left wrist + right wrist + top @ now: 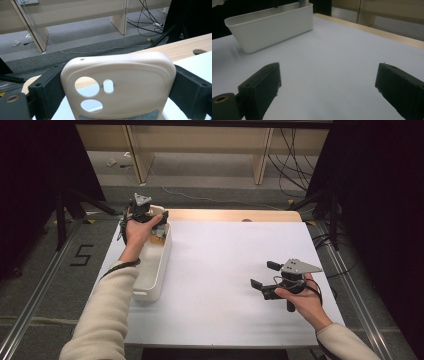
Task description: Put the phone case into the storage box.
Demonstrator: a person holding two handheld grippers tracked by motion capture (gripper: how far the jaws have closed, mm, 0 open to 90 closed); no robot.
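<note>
A cream phone case (pixel 120 85) with camera cut-outs stands upright between the jaws of my left gripper (pixel 117 92), which is shut on its two sides. In the high view the left gripper (pixel 152 220) is held over the far end of the white bin (pixel 157 265) at the table's left. My right gripper (pixel 265 275) hovers open above the white table top near the right front, pointing left toward the bin. In the right gripper view its jaws (pixel 329 87) stand wide apart with nothing between them, and the white bin (pixel 274 27) lies beyond.
The table (pixel 225 270) has a white top with a wooden strip (pixel 235 215) along its far edge. Tripod legs (pixel 65 210) stand on the floor to the left and cables (pixel 295 165) trail behind. A wooden shelf frame (pixel 200 150) stands farther back.
</note>
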